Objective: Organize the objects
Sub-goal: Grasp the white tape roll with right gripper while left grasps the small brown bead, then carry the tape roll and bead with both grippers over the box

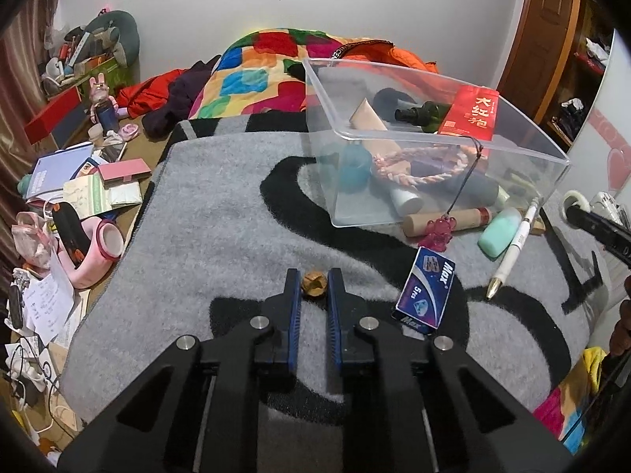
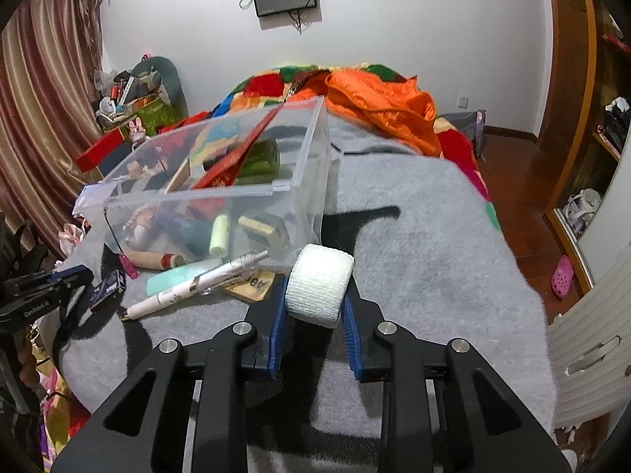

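Note:
On the grey blanket (image 1: 221, 213), my left gripper (image 1: 313, 276) is shut on a small brown nut-like lump (image 1: 313, 286) caught between its blue fingertips. My right gripper (image 2: 315, 295) is shut on a white bandage roll (image 2: 320, 276), its pads pressing both flat ends. A clear plastic bin (image 1: 327, 126) ahead holds a red packet, a green bottle, tubes and a braided cord. In front of the bin lie a blue Max box (image 1: 426, 291), a white pen (image 1: 512, 248), a mint tube (image 1: 499, 232), a pink bear charm (image 1: 435, 234) and a wooden cylinder (image 1: 445, 220).
Colourful quilt (image 1: 252, 75) and an orange jacket (image 2: 378, 106) pile up behind the bin. Left of the blanket is floor clutter: papers, boxes, pink slippers (image 1: 94, 252). In the right wrist view a wooden wardrobe (image 2: 572, 79) stands at right, and the blanket edge drops to the floor.

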Motion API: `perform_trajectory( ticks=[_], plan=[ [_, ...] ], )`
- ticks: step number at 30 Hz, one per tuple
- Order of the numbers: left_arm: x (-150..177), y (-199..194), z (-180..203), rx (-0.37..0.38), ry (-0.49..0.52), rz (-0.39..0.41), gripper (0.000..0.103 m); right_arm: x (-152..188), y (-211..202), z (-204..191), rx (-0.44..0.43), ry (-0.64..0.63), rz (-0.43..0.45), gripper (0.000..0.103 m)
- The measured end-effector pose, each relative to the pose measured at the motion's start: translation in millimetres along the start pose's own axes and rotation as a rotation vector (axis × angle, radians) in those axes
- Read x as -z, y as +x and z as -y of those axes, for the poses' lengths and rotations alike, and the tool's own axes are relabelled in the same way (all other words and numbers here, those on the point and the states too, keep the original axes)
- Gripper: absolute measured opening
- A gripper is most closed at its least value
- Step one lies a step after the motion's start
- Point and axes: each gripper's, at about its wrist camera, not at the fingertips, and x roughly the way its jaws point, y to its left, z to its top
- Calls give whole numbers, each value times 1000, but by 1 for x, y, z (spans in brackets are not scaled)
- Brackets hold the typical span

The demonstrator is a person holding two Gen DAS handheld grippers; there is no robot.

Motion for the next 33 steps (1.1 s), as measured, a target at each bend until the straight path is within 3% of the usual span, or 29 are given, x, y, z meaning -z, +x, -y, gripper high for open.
perform_trajectory(
  ticks=[17, 24, 33],
  plan=[
    [-33, -49, 16, 49, 28, 147, 12, -36, -40, -15, -17, -45, 142, 23],
    [-51, -54, 29, 56, 51, 184, 12, -55, -37, -25, -41, -52, 176, 23],
    [-75, -40, 34, 75, 42, 190, 12, -73, -12, -37, -72, -45, 156, 23]
  ],
)
